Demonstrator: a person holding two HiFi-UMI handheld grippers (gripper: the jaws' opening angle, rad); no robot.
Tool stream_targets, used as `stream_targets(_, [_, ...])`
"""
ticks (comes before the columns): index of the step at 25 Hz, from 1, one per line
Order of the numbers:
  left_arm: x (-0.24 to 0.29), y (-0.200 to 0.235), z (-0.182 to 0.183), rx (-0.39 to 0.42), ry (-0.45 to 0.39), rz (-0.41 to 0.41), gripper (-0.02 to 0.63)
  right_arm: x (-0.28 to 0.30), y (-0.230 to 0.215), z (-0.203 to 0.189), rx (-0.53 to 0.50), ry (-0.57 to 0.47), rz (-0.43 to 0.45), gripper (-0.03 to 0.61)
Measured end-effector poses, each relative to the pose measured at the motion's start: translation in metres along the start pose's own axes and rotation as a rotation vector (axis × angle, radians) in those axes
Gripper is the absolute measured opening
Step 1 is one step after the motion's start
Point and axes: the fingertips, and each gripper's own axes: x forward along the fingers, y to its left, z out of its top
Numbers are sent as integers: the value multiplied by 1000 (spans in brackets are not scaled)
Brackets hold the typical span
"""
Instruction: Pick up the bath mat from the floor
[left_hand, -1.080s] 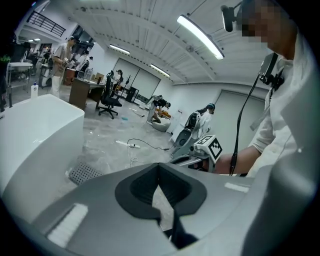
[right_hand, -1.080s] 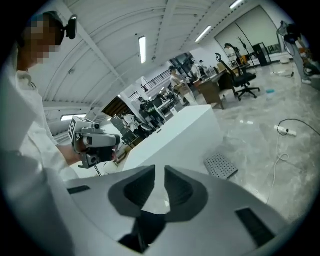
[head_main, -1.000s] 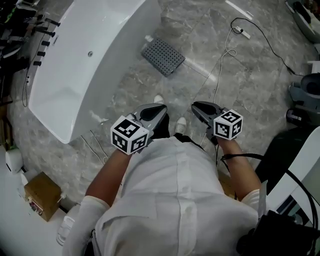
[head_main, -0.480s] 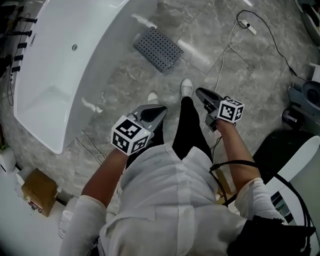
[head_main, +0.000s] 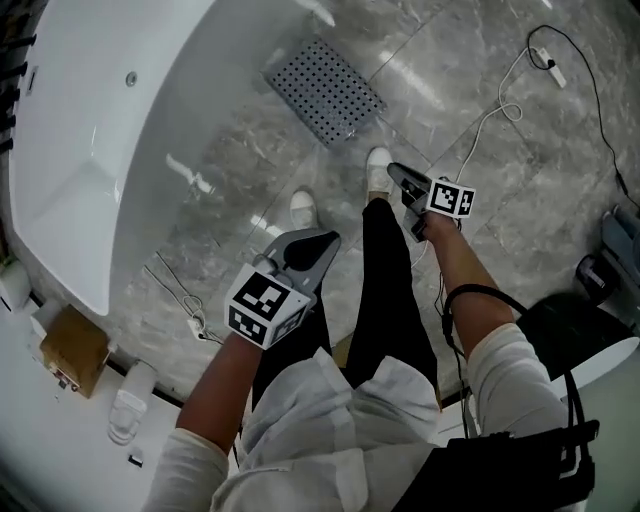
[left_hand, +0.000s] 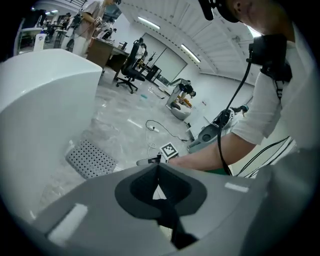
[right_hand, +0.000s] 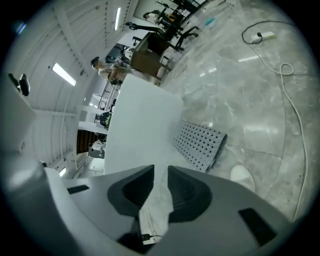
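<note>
Looks like a bathroom mock-up parked inside a big open office or lab, not a real home bathroom. There's a white freestanding bathtub (head_main: 110, 150) on a grey marble-look floor (head_main: 540, 200), with a perforated bath mat (head_main: 323, 90) next to it at the top of the head view. But the upper left of the left gripper view shows office chairs (left_hand: 131, 67) and a desk (left_hand: 104, 51) under long strip lights (left_hand: 150, 22). A power strip (right_hand: 265, 35) and a white cable (right_hand: 286, 67) lie loose on the floor, upper right.
</note>
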Motion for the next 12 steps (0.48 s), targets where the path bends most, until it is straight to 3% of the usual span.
stream_targets(7, [77, 57, -6, -49, 10, 21, 6, 79, -124, 37, 59, 35, -12, 86])
stream_targets(12, [105, 98, -22, -154, -19, 41, 6, 136, -196, 37, 118, 29, 4, 112])
